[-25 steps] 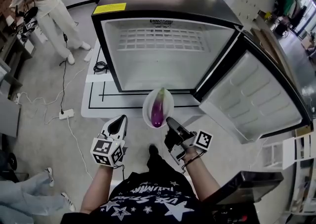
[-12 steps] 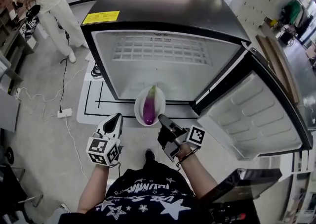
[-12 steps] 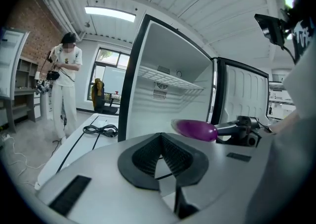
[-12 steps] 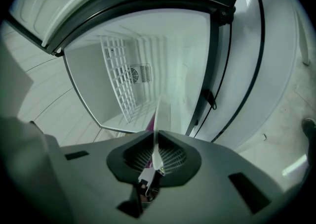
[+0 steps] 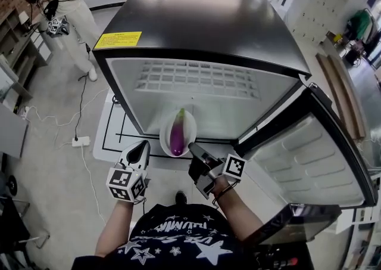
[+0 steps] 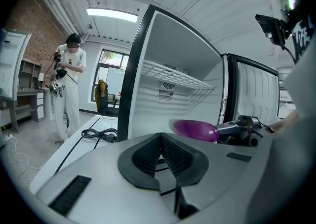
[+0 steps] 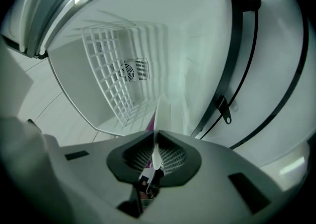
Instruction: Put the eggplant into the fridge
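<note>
The purple eggplant [image 5: 177, 132] lies loose on a white plate [image 5: 162, 137] at the open fridge [image 5: 202, 24] mouth. The right gripper [image 5: 192, 146] pinches the plate's near rim between its fingers. Smooth and rounded, the eggplant would likely roll, so the plate wants keeping level. The left gripper [image 5: 143, 147] has its fingers closed on nothing.

In the right gripper view the eggplant [image 7: 148, 120] is almost wholly hidden behind the plate [image 7: 157, 119], which is seen edge-on; only a purple sliver is shown. In the head view the plate's near rim is covered by the right gripper [image 5: 193, 148]. The print on the yellow label [image 5: 118, 39] is too small to be read. In the left gripper view the plate cannot be made out under the eggplant, and the right gripper's rear is hidden by the wearer's body [image 6: 296, 158].
</note>
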{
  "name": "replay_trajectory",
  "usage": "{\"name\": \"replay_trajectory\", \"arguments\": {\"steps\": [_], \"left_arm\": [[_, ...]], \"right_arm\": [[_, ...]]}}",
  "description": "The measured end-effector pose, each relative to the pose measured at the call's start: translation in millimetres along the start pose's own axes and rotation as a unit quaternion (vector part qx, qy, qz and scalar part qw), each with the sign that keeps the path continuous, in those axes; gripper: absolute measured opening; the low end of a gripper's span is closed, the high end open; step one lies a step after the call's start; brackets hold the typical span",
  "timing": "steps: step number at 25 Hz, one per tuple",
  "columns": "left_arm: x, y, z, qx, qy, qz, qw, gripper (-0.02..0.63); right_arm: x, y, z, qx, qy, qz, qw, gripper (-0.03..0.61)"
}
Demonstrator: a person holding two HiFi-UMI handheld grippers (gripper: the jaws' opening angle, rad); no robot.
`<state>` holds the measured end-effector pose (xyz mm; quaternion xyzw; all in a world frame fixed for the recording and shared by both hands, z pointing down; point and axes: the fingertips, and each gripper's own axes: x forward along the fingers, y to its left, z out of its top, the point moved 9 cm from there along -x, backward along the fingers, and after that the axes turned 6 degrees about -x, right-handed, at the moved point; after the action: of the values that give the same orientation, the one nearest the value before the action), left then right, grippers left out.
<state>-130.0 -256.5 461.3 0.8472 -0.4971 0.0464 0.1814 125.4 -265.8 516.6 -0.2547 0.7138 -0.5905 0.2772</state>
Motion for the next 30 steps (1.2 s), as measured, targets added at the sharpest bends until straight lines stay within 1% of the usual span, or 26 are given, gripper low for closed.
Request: {"name": "replay_trajectory", "arguments": {"steps": [4, 7, 10, 13, 20, 30], "left_arm": [[9.4, 0.8, -0.2, -0.002, -0.002, 0.006, 1.0000, 0.008], [12.3, 2.7, -1.5, -0.003, -0.003, 0.013, 0.9999, 0.008], [12.6, 1.2, -1.7, -0.002, -0.001, 0.018, 0.9998, 0.008], [9.1, 0.4, -0.8, -0.003, 0.002, 0.025, 0.9997, 0.008], [5.6, 6.1, -1.0, -0.004, 0.004, 0.027, 0.9996, 0.008], [24.4, 31.0, 0.7, -0.014, 0.011, 0.021, 0.9996, 0.008]], "right_arm": [[6.5, -6.2, 5.5, 0.001, 0.012, -0.003, 1.000, 0.023], [9.3, -11.8, 5.0, 0.012, 0.014, -0.008, 1.000, 0.023], [12.6, -15.1, 4.5, 0.012, 0.029, -0.017, 0.999, 0.023], [16.2, -14.8, 1.9, 0.018, 0.035, -0.014, 0.999, 0.023], [27.0, -15.1, 2.7, 0.024, 0.026, -0.011, 0.999, 0.023], [47.7, -25.4, 24.8, 0.009, -0.003, -0.038, 0.999, 0.023]]}}
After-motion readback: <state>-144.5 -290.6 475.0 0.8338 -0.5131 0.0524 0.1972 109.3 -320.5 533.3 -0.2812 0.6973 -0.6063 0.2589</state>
